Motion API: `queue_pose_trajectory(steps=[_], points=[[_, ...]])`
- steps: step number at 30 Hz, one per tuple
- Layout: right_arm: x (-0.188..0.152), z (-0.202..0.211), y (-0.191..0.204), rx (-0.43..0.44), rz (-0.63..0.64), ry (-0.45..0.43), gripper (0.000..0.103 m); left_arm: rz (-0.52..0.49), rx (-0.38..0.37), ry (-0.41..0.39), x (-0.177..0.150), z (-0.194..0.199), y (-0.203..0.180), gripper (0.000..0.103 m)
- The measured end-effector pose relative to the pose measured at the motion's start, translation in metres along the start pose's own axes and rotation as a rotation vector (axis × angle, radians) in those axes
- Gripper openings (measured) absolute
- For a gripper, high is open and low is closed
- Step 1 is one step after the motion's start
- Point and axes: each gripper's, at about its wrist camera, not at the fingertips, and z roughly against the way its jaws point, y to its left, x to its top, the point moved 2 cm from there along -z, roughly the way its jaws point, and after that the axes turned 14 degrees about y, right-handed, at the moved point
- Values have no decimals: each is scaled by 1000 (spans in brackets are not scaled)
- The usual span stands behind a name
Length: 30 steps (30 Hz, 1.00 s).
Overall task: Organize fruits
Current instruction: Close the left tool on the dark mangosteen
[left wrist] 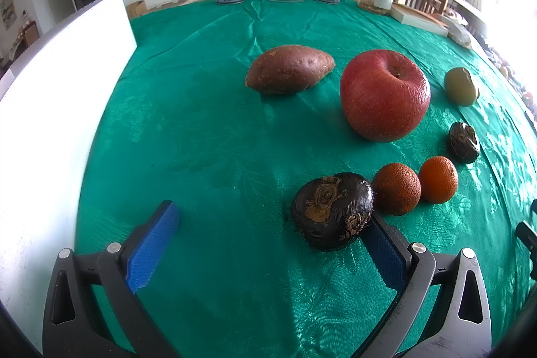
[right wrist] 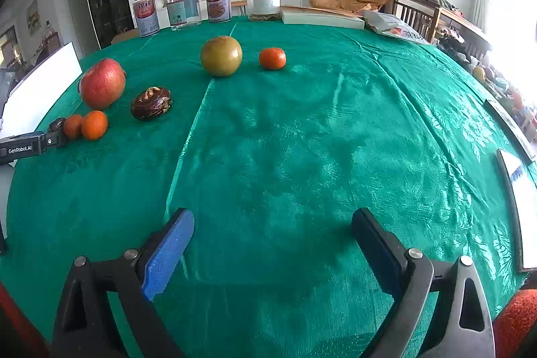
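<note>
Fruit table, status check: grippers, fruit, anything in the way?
Left gripper open, dark water chestnut against its right pad. Right gripper open, empty. Apple, two oranges grouped on the cloth. Nothing blocking.

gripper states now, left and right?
Left gripper: open, holding nothing; dark water chestnut sits by one finger.
Right gripper: open, empty.

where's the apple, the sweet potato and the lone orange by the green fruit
apple [left wrist: 385,96]: left wrist view, middle of its red side
sweet potato [left wrist: 289,69]: left wrist view, centre of its brown skin
lone orange [right wrist: 272,58]: right wrist view, middle of its front face
</note>
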Motion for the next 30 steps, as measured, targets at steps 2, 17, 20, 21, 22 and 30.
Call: queue_pose_trajectory(steps=[2,17,20,21,22,30], points=[[0,0,0,0,-1,0,95,0,0,0,0,0,0,103],[0,1,-1,9,-12,-2,95,0,0,0,0,0,0,103],[0,1,0,10,-9,-2,95,0,0,0,0,0,0,103],[0,1,0,11,-9,-3,95,0,0,0,0,0,0,103],[0,1,-1,11,-9,-3,95,0,0,0,0,0,0,103],[1,1,-1,17,-9,-2,95,0,0,0,0,0,0,103]])
